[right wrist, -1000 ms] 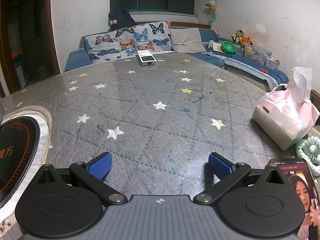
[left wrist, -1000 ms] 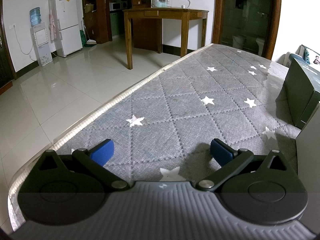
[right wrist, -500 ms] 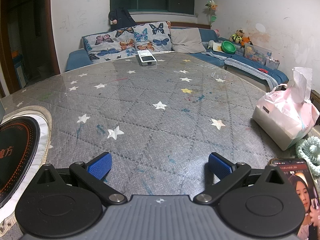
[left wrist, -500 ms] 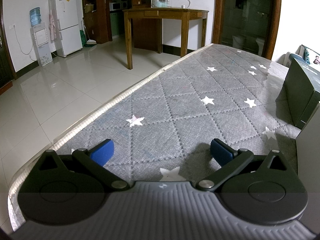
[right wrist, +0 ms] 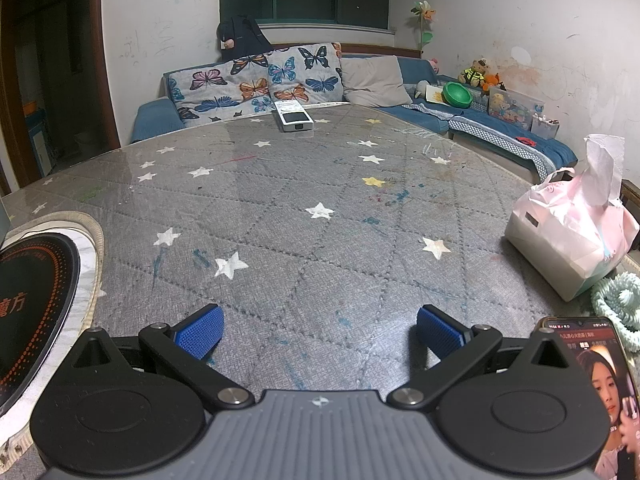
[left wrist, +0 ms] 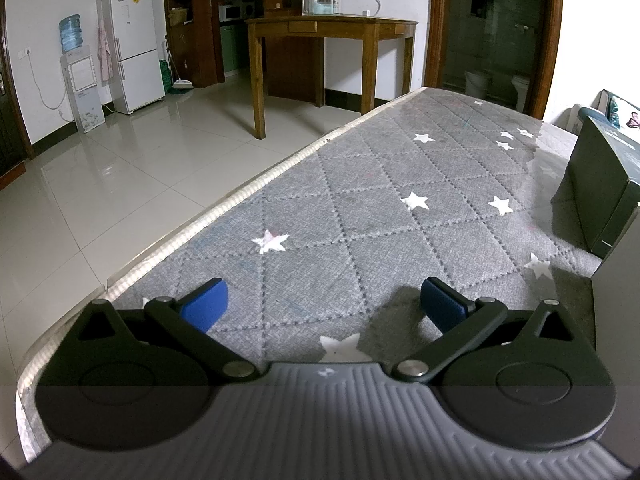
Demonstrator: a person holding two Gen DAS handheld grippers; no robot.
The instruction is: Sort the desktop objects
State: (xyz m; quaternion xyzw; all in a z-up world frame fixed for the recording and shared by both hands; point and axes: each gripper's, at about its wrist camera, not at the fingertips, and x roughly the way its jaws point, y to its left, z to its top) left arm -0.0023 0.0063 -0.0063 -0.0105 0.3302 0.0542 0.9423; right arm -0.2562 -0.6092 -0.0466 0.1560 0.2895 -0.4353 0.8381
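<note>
My right gripper [right wrist: 320, 330] is open and empty, low over the grey star-patterned table [right wrist: 320, 184]. A pink tissue pack [right wrist: 572, 232] stands to its right. A lit phone [right wrist: 600, 392] lies at the near right, beside a pale green bead string [right wrist: 618, 300]. A white remote-like device [right wrist: 294, 118] lies at the table's far edge. A black round cooktop [right wrist: 28, 308] sits at the near left. My left gripper [left wrist: 324, 306] is open and empty over the table [left wrist: 400, 168]. A dark green box [left wrist: 604, 184] stands to its right.
The table's left edge [left wrist: 240, 196] drops to a tiled floor in the left wrist view. A grey object [left wrist: 620, 320] stands close by the left gripper's right side. A blue sofa with butterfly cushions [right wrist: 260, 80] lies behind the table.
</note>
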